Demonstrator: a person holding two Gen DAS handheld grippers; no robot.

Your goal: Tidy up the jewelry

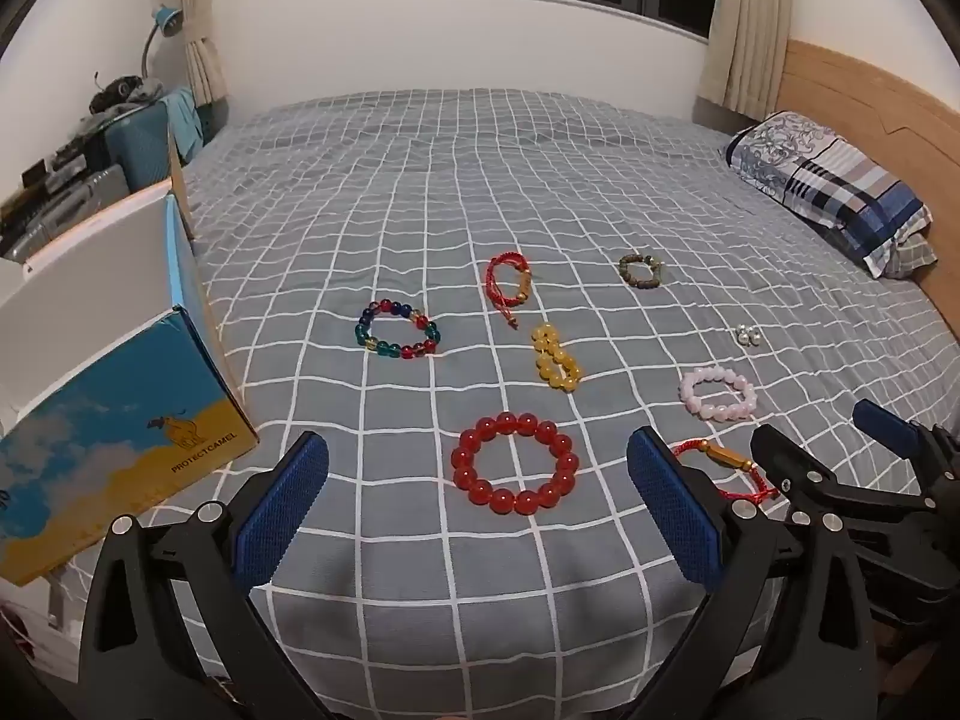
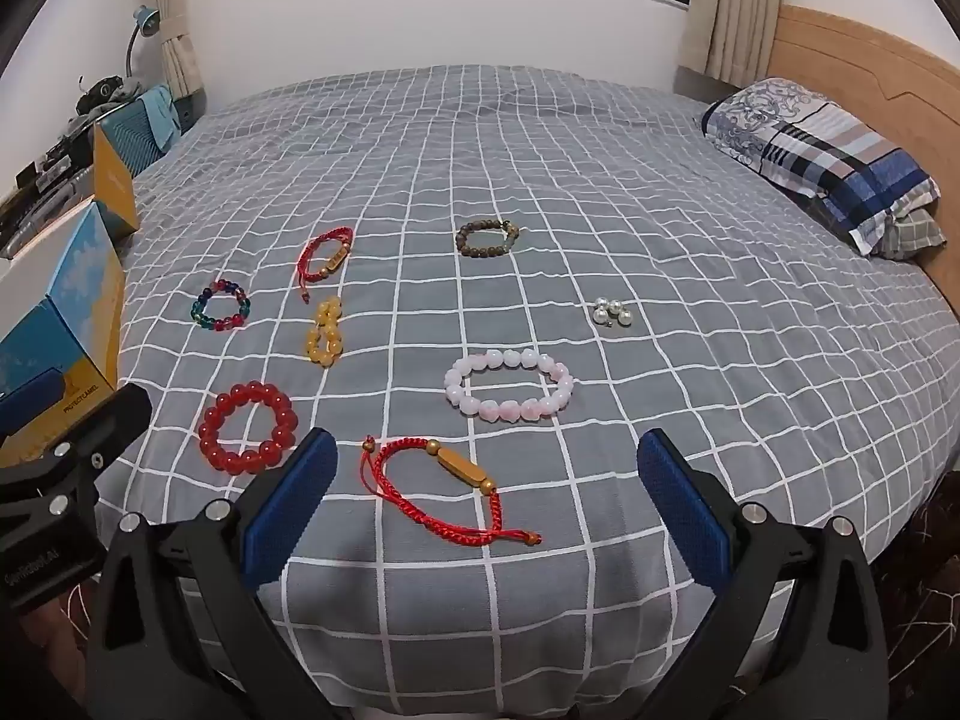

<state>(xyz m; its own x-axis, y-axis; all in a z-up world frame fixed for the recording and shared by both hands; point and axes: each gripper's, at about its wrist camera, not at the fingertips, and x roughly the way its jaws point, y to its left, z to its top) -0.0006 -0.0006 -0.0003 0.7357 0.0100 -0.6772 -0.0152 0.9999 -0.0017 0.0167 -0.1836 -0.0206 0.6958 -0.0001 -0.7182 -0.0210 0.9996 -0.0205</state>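
Note:
Several bracelets lie spread on a grey checked bed sheet (image 1: pixel 420 180). A big red bead bracelet (image 1: pixel 516 463) lies just ahead of my open left gripper (image 1: pixel 477 468). Beyond it lie a yellow bead bracelet (image 1: pixel 556 358), a multicolour bead bracelet (image 1: pixel 399 329), a red cord bracelet (image 1: pixel 509 282) and a brown bead bracelet (image 1: pixel 642 269). In the right wrist view a red cord bracelet with a gold tube (image 2: pixel 447 489) lies between the fingers of my open right gripper (image 2: pixel 487 465), untouched. A pink bead bracelet (image 2: pixel 509 384) and small pearls (image 2: pixel 613 313) lie farther off.
An open blue and yellow cardboard box (image 1: pixel 120 414) stands at the bed's left edge, close to my left gripper. A plaid pillow (image 1: pixel 840 192) rests by the wooden headboard (image 1: pixel 870 96) at the right. Cluttered shelves and a lamp (image 1: pixel 165 18) stand beyond the box.

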